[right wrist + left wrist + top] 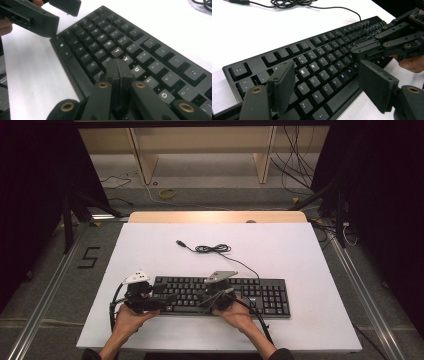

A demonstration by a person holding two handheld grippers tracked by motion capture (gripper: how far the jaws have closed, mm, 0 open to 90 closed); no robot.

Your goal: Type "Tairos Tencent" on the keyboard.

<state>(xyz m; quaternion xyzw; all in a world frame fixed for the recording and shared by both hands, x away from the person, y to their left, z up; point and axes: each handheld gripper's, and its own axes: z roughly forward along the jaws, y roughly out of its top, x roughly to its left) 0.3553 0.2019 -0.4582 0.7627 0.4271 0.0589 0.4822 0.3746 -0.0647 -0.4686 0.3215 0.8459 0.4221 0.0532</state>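
Observation:
A black keyboard (260,295) lies on the white table (280,250), and its coiled cable (212,249) ends in a loose USB plug behind it. My left gripper (162,301) hovers open over the keyboard's left letter keys (324,42); in the left gripper view the gripper (325,66) has nothing between its pads. My right gripper (117,62) is shut with nothing in it, tips low over the keys just below T and Y. Whether the tips touch a key I cannot tell. It enters the left gripper view from the right (357,51). The left gripper (62,16) hangs at the top left of the right gripper view.
A hand holds each gripper at the table's near edge (220,347). A bare wooden strip (215,216) borders the table's far side. Beyond it are floor cables (295,165) and wooden frame legs (142,160). Metal rails (50,290) run along both sides.

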